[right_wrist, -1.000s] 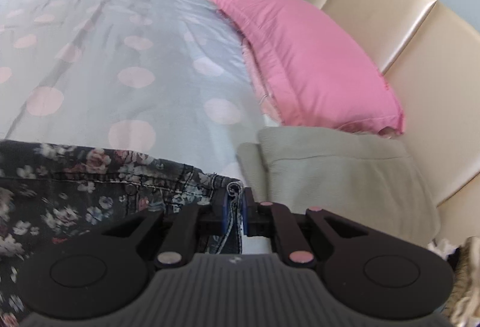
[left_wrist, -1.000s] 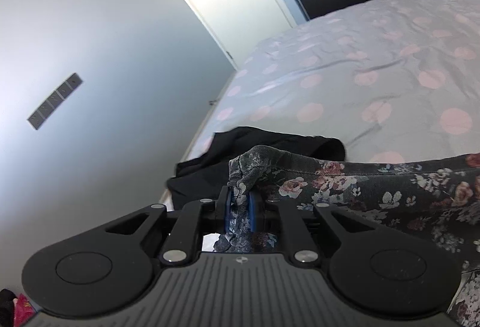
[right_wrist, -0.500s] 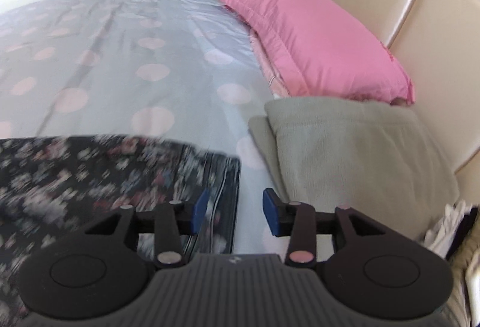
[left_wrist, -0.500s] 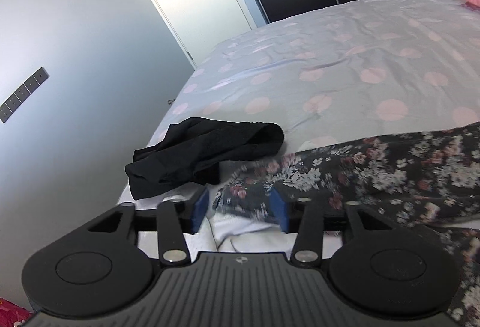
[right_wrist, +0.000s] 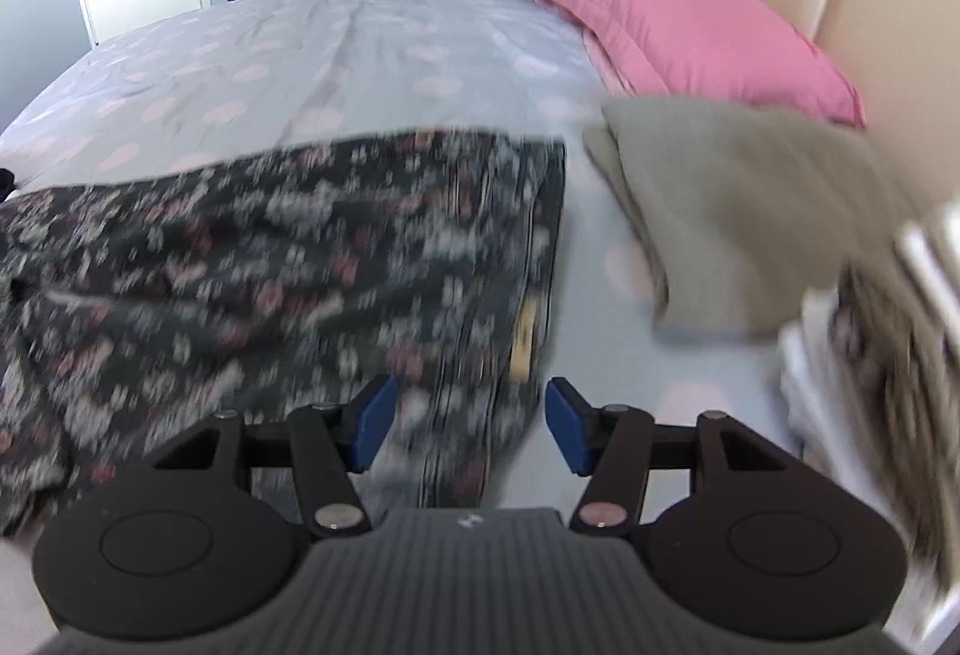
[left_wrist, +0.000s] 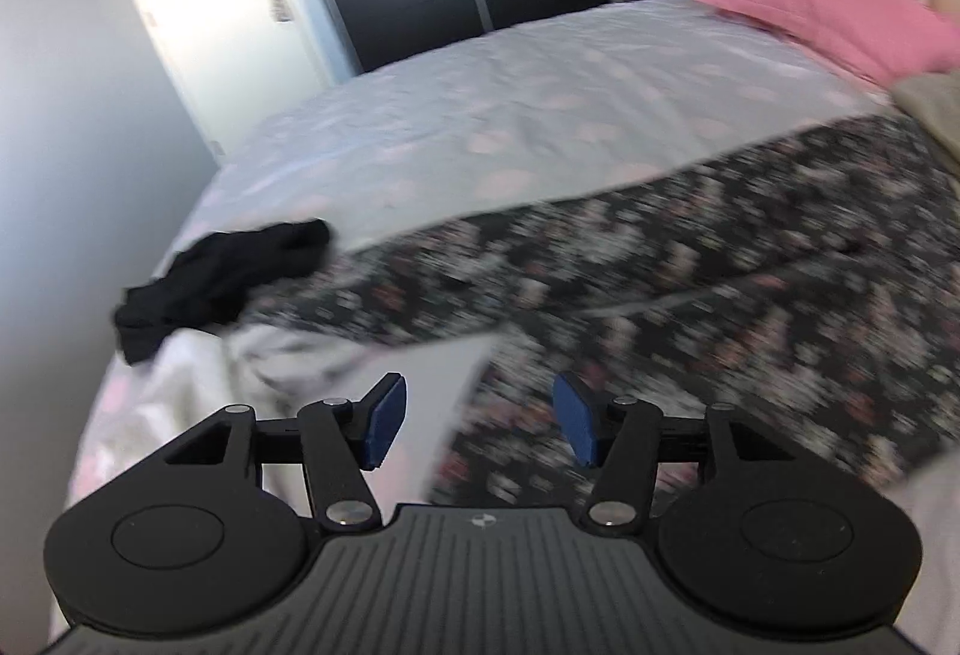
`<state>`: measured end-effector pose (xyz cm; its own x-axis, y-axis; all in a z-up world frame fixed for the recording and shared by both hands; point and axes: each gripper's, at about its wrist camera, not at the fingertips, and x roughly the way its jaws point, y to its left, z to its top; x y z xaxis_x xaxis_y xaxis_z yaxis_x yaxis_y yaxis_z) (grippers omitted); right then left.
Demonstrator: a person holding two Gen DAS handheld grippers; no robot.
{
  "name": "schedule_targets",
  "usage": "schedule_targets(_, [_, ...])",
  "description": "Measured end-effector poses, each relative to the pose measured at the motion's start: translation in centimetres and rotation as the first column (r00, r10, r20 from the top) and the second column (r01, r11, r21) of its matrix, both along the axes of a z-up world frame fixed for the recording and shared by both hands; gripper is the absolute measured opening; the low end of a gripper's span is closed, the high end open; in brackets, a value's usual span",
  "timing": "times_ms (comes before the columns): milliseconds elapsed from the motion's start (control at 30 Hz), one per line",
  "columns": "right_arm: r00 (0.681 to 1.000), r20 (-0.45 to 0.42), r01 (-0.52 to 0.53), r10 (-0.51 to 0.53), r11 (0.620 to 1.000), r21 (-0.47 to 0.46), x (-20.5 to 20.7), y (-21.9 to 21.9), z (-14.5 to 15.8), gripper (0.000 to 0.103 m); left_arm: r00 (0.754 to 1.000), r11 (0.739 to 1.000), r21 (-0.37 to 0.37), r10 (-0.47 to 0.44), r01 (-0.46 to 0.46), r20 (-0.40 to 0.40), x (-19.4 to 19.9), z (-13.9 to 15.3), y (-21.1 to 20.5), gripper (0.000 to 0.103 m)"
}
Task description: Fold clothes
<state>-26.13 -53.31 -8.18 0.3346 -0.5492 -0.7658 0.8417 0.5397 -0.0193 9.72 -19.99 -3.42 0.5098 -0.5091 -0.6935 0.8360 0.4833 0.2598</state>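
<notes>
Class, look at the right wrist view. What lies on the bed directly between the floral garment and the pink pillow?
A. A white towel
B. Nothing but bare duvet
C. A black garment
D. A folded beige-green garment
D: the folded beige-green garment sits on the bed to the right of the floral garment, just in front of the pink pillow.

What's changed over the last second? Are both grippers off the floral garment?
Yes. Both the left gripper and right gripper were pinching the floral garment's edge; their jaws have just been opening, nothing is clamped, and both views have drawn back. The garment now lies spread across the bed. The black garment, pink pillow and beige cloth stayed put.
</notes>
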Motion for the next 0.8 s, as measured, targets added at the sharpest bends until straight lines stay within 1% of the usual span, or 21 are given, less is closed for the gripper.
schedule_targets(100, [0.999, 0.029, 0.035, -0.037, 0.997, 0.074, -2.0, 1.5, -1.4, 0.059, 0.996, 0.997, 0.013, -0.079, 0.080, -0.030, -4.0, -2.2, 0.3, 0.054])
schedule_targets(167, [0.994, 0.081, 0.065, -0.077, 0.988, 0.142, -3.1, 1.9, -2.1, 0.059, 0.991, 0.991, 0.034, -0.131, 0.132, -0.037, -6.3, -3.8, 0.4, 0.055])
schedule_targets(200, [0.990, 0.101, 0.079, -0.097, 0.983, 0.168, -3.6, 2.1, -2.4, 0.059, 0.987, 0.987, 0.045, -0.155, 0.157, -0.041, -7.4, -4.6, 0.4, 0.059])
schedule_targets(233, [0.987, 0.110, 0.093, -0.115, 0.979, 0.183, -3.9, 2.3, -2.8, 0.059, 0.983, 0.982, 0.057, -0.179, 0.181, -0.050, -8.4, -5.5, 0.5, 0.060])
schedule_targets(300, [0.981, 0.123, 0.121, -0.150, 0.969, 0.215, -4.6, 2.5, -3.5, 0.059, 0.970, 0.965, 0.103, -0.236, 0.241, -0.059, -10.2, -7.5, 0.3, 0.060])
schedule_targets(400, [0.979, 0.116, 0.133, -0.170, 0.952, 0.274, -4.7, 2.5, -4.9, 0.058, 0.954, 0.939, 0.171, -0.298, 0.298, -0.029, -12.0, -10.1, -0.3, 0.060])
schedule_targets(500, [0.979, 0.119, 0.113, -0.163, 0.931, 0.347, -4.6, 2.3, -6.0, 0.058, 0.949, 0.925, 0.216, -0.316, 0.314, -0.026, -12.6, -12.0, -1.2, 0.060])
schedule_targets(600, [0.973, 0.155, 0.091, -0.173, 0.898, 0.431, -4.2, 2.1, -7.1, 0.058, 0.945, 0.916, 0.242, -0.327, 0.319, -0.009, -12.3, -12.6, -1.7, 0.059])
schedule_targets(667, [0.969, 0.166, 0.094, -0.185, 0.892, 0.443, -3.5, 2.1, -7.7, 0.058, 0.946, 0.915, 0.251, -0.325, 0.315, -0.002, -12.1, -13.0, -2.1, 0.053])
schedule_targets(700, [0.966, 0.175, 0.095, -0.191, 0.890, 0.446, -3.2, 2.1, -7.9, 0.058, 0.948, 0.918, 0.248, -0.317, 0.309, -0.007, -11.8, -13.0, -2.4, 0.043])
schedule_targets(733, [0.962, 0.187, 0.097, -0.199, 0.890, 0.445, -2.7, 2.0, -7.9, 0.055, 0.951, 0.921, 0.242, -0.309, 0.305, -0.022, -11.4, -13.0, -2.6, 0.030])
schedule_targets(767, [0.959, 0.201, 0.095, -0.202, 0.891, 0.445, -2.3, 1.8, -7.9, 0.052, 0.952, 0.923, 0.236, -0.302, 0.303, -0.042, -11.0, -12.9, -2.8, 0.024])
schedule_targets(800, [0.956, 0.217, 0.083, -0.197, 0.892, 0.445, -1.7, 1.7, -7.8, 0.045, 0.955, 0.927, 0.232, -0.292, 0.295, -0.048, -10.6, -12.8, -3.0, 0.015])
